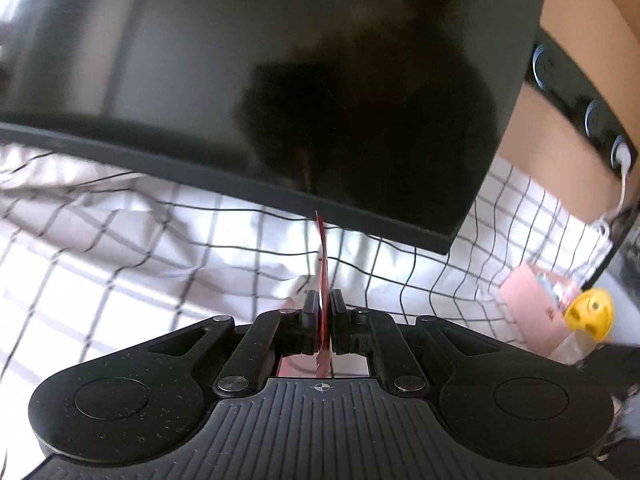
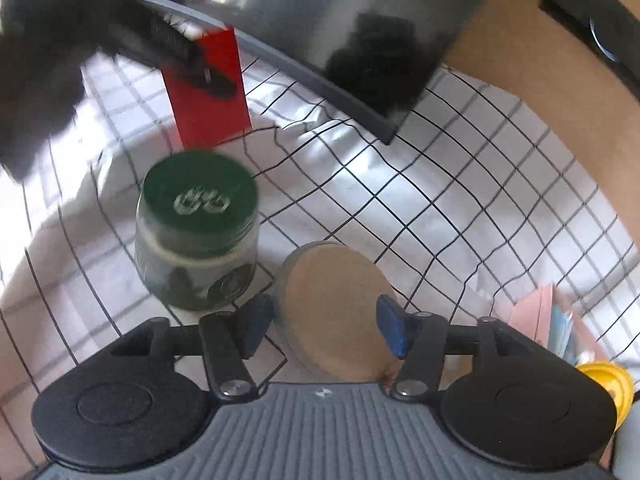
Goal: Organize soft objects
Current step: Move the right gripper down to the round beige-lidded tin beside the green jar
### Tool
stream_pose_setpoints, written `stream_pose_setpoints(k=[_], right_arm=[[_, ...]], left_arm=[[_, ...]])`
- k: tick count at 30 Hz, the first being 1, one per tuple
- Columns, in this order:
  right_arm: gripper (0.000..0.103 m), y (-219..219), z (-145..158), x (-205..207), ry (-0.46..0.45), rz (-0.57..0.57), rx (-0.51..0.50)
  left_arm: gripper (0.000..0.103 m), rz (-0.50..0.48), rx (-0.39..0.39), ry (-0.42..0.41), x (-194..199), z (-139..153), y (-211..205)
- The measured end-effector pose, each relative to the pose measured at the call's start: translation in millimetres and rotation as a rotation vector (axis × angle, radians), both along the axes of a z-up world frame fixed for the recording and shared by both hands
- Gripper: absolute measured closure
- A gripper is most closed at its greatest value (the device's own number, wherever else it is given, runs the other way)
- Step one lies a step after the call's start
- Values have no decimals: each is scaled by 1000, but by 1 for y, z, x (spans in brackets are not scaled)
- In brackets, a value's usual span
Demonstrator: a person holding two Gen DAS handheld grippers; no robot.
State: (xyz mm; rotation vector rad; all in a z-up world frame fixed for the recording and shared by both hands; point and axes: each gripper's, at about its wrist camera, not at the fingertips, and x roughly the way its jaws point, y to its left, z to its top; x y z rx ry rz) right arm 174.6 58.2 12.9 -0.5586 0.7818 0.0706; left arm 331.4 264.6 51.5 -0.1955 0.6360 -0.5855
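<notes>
My left tool (image 1: pixel 325 312) is clamped on a thin red card (image 1: pixel 322 264), lifted clear of the checked cloth (image 1: pixel 168 240). My right tool (image 2: pixel 320 326) stands apart around a wooden-lidded tin (image 2: pixel 332 312), not pressing. Sorting looks barely begun. The monitor (image 1: pixel 280 80) edge overhangs close; the cloth to the right lies free.

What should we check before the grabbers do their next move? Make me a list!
1. Left gripper shut on the thin red card: ok.
2. Red card clear of the dark monitor above it: cannot tell; its top edge looks very near the monitor's lower rim.
3. Right gripper straddles the round wooden-topped lid: ok, blue pads on either side.
4. Right pads pressing the lid: not ok, gaps show on both sides.
5. Green-lidded glass jar upright on the checked white cloth: ok.
6. Jar clear of the right gripper's fingers: cannot tell, it stands close beside one.
</notes>
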Motion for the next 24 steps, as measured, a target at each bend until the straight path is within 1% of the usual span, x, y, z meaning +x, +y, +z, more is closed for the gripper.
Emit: stream_pose_setpoints(k=[5,6,9,11,12,13,15,17,18,20,21,22,24], right_arm=[[43,11,-21,-13,-16,28,-63],[41,14,-25,-15,-28,38,-94],[41,18,-35,-17,-60,59,-194],[41,17,-29,-22,-51,75,-169],[39,17,-26,-26,-60,83,-167],[37,18,-26,-30,-72,91,-186],[36,20,-32,-36,-90,116,-256],[36,23,-44,-35,-81,135,-329],[34,24,-50,-34,-92,139,-360],[34,26,-56,-32,-129,157,-406],[37,26,-57,-31,-138,163,-424],[56,26,-56,-29,-131,163,-420],[63,22,-46,-23,-93,143,-361]], left_arm=[[96,44,-62,49,-27,0,22],[96,53,-73,61,-32,-1,25],[96,75,-107,106,-45,-10,34],[96,82,-115,123,-51,-14,37],[96,82,-119,128,-54,-15,38],[96,83,-126,133,-56,-17,39],[96,82,-134,139,-59,-19,40],[96,82,-139,145,-61,-20,40],[96,79,-142,145,-63,-21,40],[96,75,-143,144,-65,-21,40],[96,73,-143,145,-65,-21,40],[96,71,-143,146,-66,-21,40],[96,66,-143,147,-67,-21,41]])
